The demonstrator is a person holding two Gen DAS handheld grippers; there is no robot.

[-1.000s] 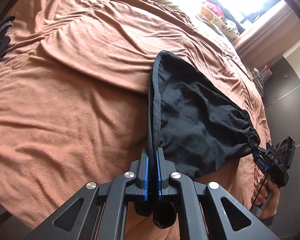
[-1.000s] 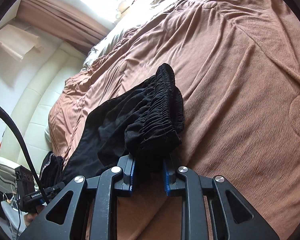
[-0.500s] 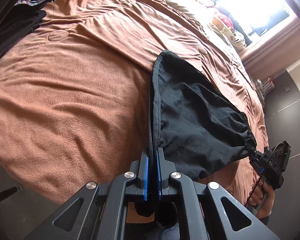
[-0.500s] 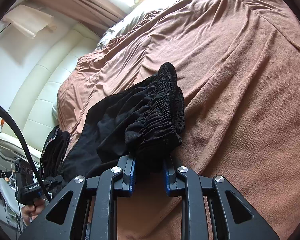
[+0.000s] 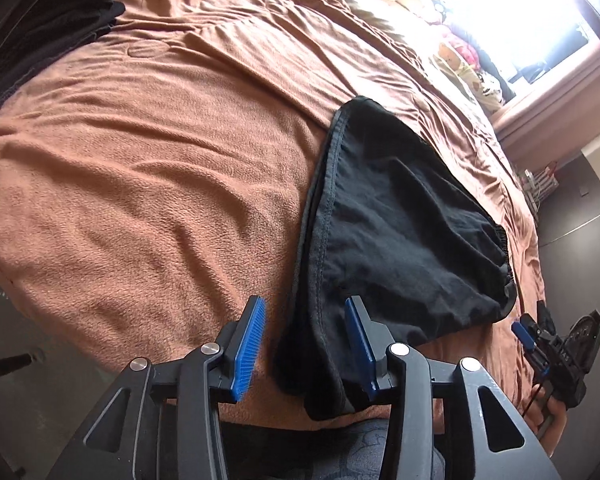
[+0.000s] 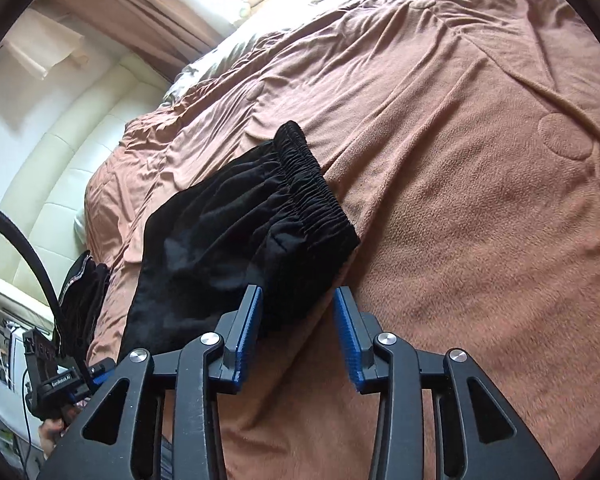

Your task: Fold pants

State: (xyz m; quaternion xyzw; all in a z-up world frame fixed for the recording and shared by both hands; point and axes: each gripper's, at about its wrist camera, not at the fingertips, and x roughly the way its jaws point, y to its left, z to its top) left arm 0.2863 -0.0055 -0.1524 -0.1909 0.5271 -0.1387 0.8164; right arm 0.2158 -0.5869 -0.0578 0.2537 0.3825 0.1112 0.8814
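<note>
I am opening both tongs, letting the black pants [image 5: 396, 232] settle flat on the brown bed cover [image 5: 160, 168] near its edge, so the fold lies undisturbed. My left tongs [image 5: 306, 350] are spreading around the hem end, cloth lying between the pads but no longer pinched. My right tongs [image 6: 296, 336] are widening at the gathered waistband [image 6: 312, 196], releasing that corner too. A stack of dark clothes [image 5: 48, 28] is sitting well apart.

A bedroom — brown-blanketed bed [image 5: 160, 152], curtained window [image 6: 140, 4]
</note>
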